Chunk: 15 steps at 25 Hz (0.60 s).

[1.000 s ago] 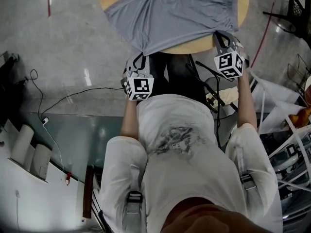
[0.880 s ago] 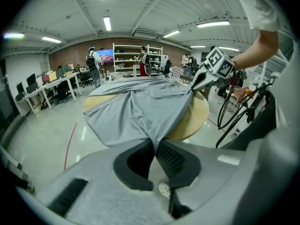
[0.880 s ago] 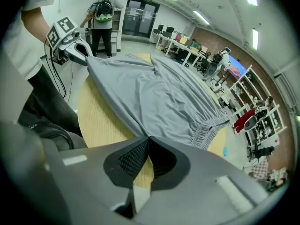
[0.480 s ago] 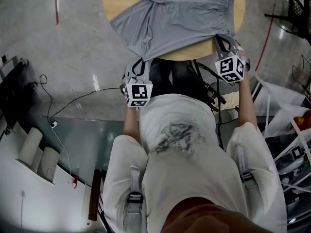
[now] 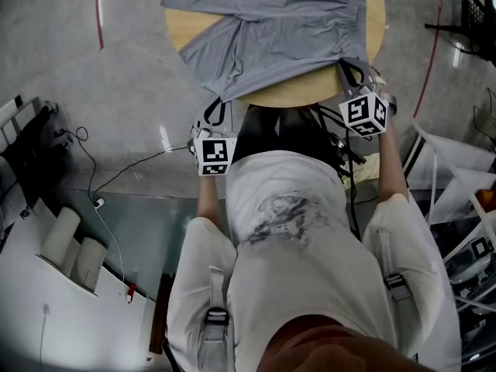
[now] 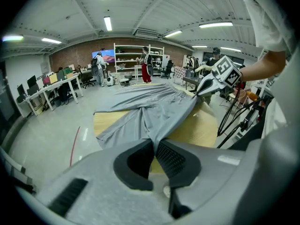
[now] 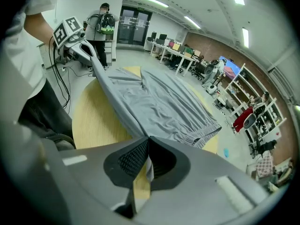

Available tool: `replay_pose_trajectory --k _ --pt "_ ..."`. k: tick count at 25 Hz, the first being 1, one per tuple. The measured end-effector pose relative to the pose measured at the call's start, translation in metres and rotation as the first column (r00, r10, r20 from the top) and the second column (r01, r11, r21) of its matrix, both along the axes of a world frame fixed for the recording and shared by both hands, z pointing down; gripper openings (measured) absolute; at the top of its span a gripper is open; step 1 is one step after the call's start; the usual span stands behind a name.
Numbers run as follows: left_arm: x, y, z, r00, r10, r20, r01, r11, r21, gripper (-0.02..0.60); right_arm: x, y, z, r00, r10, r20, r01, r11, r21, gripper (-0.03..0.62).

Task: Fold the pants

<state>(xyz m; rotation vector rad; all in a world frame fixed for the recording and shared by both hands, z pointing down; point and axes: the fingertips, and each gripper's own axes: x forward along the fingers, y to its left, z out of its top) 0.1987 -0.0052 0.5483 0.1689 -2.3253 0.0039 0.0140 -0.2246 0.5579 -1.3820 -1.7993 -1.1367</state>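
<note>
Looks down on a round wooden table (image 5: 310, 91) on a grey floor (image 5: 116, 76), in a long workroom with desks (image 6: 51, 86), shelves (image 6: 136, 60) and people (image 6: 99, 64) at the far end. Finds the grey pants (image 5: 271, 22) spread across the table, waistband along the right edge, legs running to the left edge and over it. Pinches the cloth at the near right edge, by the waistband, in the right gripper (image 5: 345, 62), jaws pressed together on it. Clamps a leg's edge just off the near left edge in the left gripper (image 5: 220, 101) the same way, with the cloth pulled taut between the two. Against a second ago, carries both grippers higher, the near hem drawn up with them, and bares a wider strip of wood along the near edge. Leaves open floor beyond the left edge, crossed only by a red line (image 5: 98, 10) and a thin cable (image 5: 116, 173). Meets crowding beyond the right edge, with a black wire frame (image 5: 474, 6) and white frames (image 5: 446, 178) close by.
</note>
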Motion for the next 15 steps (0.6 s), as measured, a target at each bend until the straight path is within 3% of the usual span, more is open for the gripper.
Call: replay_pose_trajectory --k 15 --pt "-0.047 0.032 -0.04 0.994 -0.104 0.027 0.105 0.994 -0.03 0.02 -0.037 0.021 -0.035 1.0 -0.03 -0.004 0.03 0.995 -0.098 0.014"
